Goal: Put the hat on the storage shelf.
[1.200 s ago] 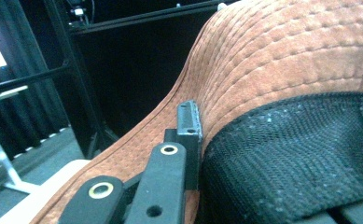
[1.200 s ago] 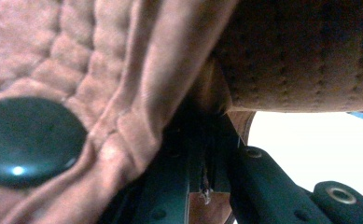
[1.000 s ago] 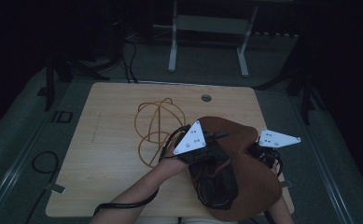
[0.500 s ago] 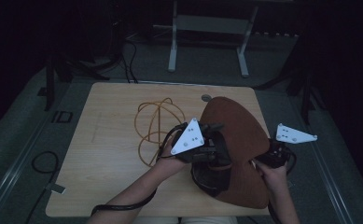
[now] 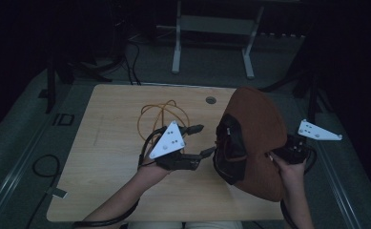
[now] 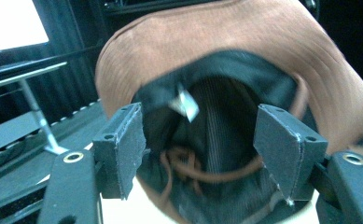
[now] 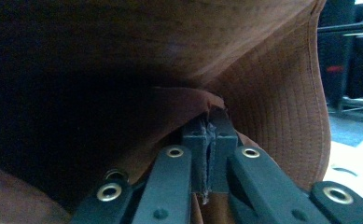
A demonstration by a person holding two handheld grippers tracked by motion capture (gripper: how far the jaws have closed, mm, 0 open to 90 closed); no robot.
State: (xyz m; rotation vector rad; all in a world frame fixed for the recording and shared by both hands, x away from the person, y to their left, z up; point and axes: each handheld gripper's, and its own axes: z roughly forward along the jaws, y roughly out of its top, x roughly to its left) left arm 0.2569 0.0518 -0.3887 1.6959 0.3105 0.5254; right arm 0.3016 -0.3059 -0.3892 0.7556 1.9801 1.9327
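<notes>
A brown wide-brimmed hat with a black lining stands tilted up over the table's right side. My right gripper is shut on its brim, the jaws pressed together on the fabric in the right gripper view. My left gripper hovers just left of the hat, pointing into its crown. Its jaws have just been opening and nothing lies between them. Past them I see the lining, a white label and a brown chin cord.
An orange cord lies looped on the wooden table, behind my left gripper. A cable grommet sits near the far edge. A metal stand and floor cables surround the table.
The left gripper let go of the hat's inside, opened and drew back to the left. The right gripper carried the hat to the right and tipped it up on edge.
</notes>
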